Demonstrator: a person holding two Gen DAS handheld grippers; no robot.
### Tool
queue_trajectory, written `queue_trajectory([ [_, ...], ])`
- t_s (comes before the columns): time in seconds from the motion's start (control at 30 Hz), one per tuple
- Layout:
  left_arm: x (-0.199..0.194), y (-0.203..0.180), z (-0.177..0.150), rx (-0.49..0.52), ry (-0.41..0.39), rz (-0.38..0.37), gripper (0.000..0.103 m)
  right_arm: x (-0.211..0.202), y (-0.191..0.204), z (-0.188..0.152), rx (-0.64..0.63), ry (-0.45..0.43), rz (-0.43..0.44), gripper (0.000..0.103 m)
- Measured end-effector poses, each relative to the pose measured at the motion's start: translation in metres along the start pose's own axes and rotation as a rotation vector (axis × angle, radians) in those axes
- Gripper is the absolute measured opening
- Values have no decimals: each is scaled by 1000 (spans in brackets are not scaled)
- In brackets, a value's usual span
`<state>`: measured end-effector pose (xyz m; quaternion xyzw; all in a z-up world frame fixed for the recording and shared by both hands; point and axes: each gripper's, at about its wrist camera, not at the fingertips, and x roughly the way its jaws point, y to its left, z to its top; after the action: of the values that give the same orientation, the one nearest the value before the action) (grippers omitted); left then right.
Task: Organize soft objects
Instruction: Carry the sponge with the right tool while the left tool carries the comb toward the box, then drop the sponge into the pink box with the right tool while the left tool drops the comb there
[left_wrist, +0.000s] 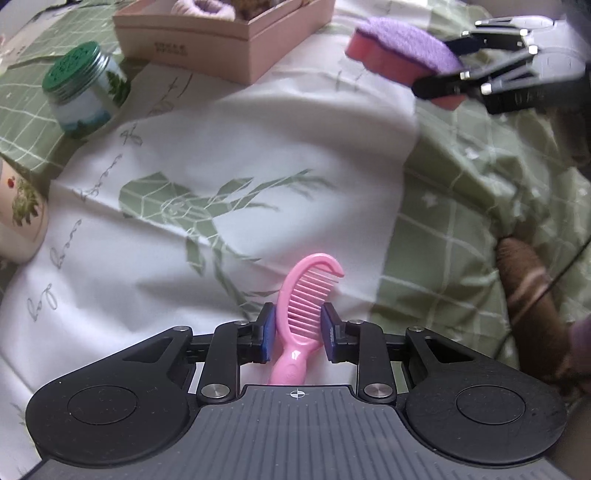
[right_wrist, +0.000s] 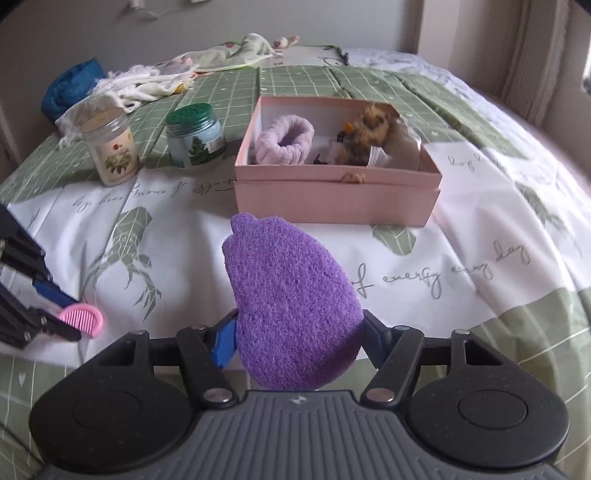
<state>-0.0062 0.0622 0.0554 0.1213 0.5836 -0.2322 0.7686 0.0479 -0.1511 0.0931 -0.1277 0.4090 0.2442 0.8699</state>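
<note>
My right gripper (right_wrist: 299, 341) is shut on a purple-topped pink sponge (right_wrist: 291, 310) and holds it in the air in front of the pink box (right_wrist: 332, 195). The sponge (left_wrist: 402, 55) and right gripper (left_wrist: 443, 68) also show at the top right of the left wrist view. The box holds a lilac fuzzy roll (right_wrist: 284, 142) and a brown plush toy (right_wrist: 365, 136). My left gripper (left_wrist: 298, 338) is shut on a pink comb (left_wrist: 301, 314) just above the bedspread. The comb (right_wrist: 83, 320) and left gripper (right_wrist: 61, 314) show at the left of the right wrist view.
A green-lidded jar (right_wrist: 195, 136) and a cream jar (right_wrist: 110, 147) stand left of the box. Crumpled cloths (right_wrist: 147, 83) and a blue bundle (right_wrist: 70, 86) lie at the back of the bed. A brown object (left_wrist: 532, 306) lies at the right in the left wrist view.
</note>
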Motion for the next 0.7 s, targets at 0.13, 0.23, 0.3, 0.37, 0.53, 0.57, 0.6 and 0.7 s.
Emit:
queue_trajectory([
  [0.13, -15, -3, 10, -18, -36, -40, 29, -18, 2, -4, -99, 2, -17, 66],
  [0.23, -45, 3, 39, -36, -130, -61, 29, -34, -1, 1, -114, -21, -24, 66],
  [0.3, -76, 15, 75, -61, -250, -44, 30, -50, -6, 17, -120, -95, -37, 66],
  [0.37, -105, 33, 116, -122, -372, -38, 30, -67, -12, 45, -131, -203, -71, 66],
  [0.53, -117, 93, 228, -283, -498, -129, 30, -59, -22, 113, -182, -388, -189, 69],
  [0.57, -107, 103, 245, -296, -475, -139, 30, -50, -24, 122, -176, -416, -198, 76],
  [0.6, -94, 110, 262, -309, -441, -127, 30, -38, -26, 130, -162, -427, -197, 82],
  [0.7, -71, 118, 276, -349, -399, -82, 30, 6, -35, 149, -112, -331, -177, 81],
])
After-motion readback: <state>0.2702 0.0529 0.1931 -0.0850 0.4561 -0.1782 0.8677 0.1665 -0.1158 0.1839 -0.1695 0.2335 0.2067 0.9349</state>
